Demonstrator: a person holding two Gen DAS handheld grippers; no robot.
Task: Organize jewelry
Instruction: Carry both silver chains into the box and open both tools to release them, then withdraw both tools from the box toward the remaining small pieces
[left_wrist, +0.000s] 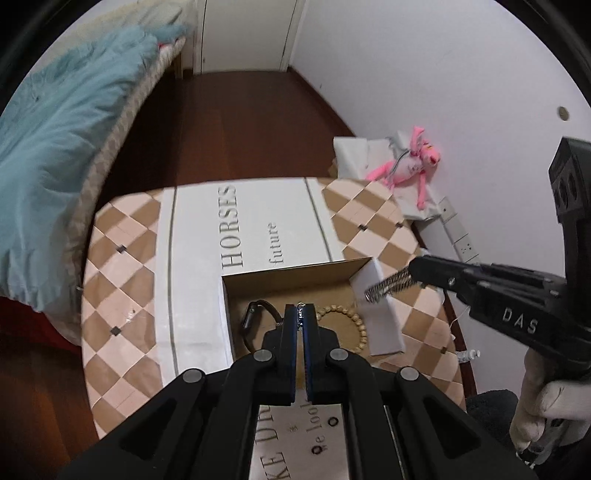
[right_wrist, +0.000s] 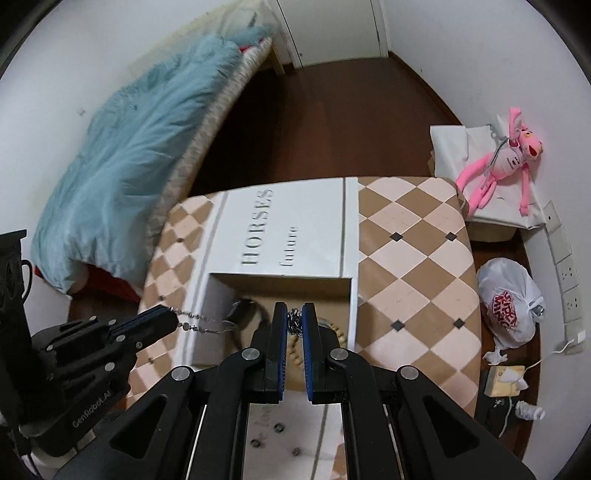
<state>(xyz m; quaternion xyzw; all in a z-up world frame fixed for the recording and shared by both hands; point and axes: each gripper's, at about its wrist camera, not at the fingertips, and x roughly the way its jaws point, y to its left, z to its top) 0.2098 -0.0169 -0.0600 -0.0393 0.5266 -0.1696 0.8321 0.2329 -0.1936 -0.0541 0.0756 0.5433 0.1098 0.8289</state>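
An open cardboard box (left_wrist: 284, 275) (right_wrist: 280, 282) sits on the checkered table. Inside lie a wooden bead bracelet (left_wrist: 354, 321) (right_wrist: 338, 334) and a black watch (left_wrist: 253, 319) (right_wrist: 242, 308). My left gripper (left_wrist: 301, 308) (right_wrist: 173, 319) is shut on one end of a silver chain (right_wrist: 203, 323), over the box's left side. My right gripper (right_wrist: 294, 314) (left_wrist: 410, 273) is shut on the chain's other end, bunched silver links (right_wrist: 294, 321) (left_wrist: 386, 286), above the box. The chain hangs between the two grippers.
A white cloth printed HORSES (left_wrist: 229, 229) (right_wrist: 258, 229) lies under the box. A pink plush toy (right_wrist: 506, 162) and a white plastic bag (right_wrist: 506, 299) sit right of the table. A bed with a blue cover (right_wrist: 140, 147) stands at left.
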